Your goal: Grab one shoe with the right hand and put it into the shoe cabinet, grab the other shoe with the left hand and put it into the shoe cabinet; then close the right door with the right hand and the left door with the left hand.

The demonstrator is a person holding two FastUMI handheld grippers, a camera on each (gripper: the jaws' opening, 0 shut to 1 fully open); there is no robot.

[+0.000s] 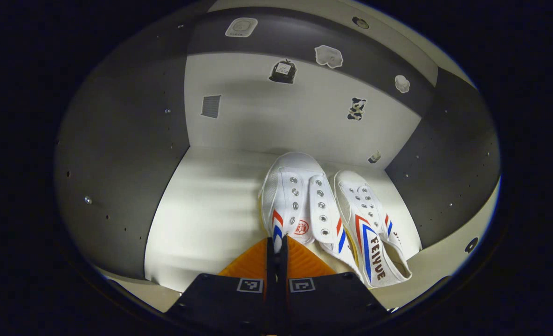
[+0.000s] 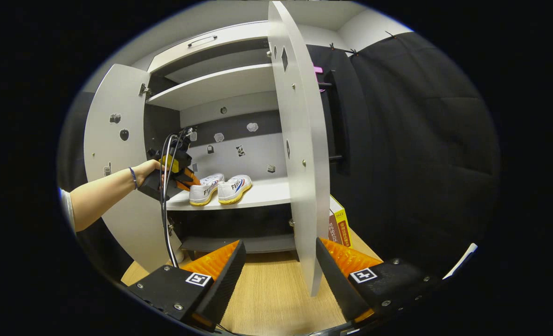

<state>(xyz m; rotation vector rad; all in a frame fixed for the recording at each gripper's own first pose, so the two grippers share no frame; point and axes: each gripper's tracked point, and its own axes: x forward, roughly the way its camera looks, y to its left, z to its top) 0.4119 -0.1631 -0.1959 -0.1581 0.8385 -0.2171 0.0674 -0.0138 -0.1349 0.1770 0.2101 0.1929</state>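
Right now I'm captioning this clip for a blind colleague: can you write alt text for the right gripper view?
A shoe cabinet stands with both doors open and two white shoes side by side on its middle shelf. A person's hand holds the left gripper at the nearer shoe, while the right gripper waits open over the wooden floor before the right door.

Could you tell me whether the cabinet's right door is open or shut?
Open: the right door stands swung outward, edge-on.

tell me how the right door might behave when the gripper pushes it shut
The right door is a thin, flat panel standing wide open, so it probably swings freely on its hinges with a light push. It looks stiff, unlikely to flex. The right gripper is open, straddling its lower edge, so a smooth face could let a finger slide.
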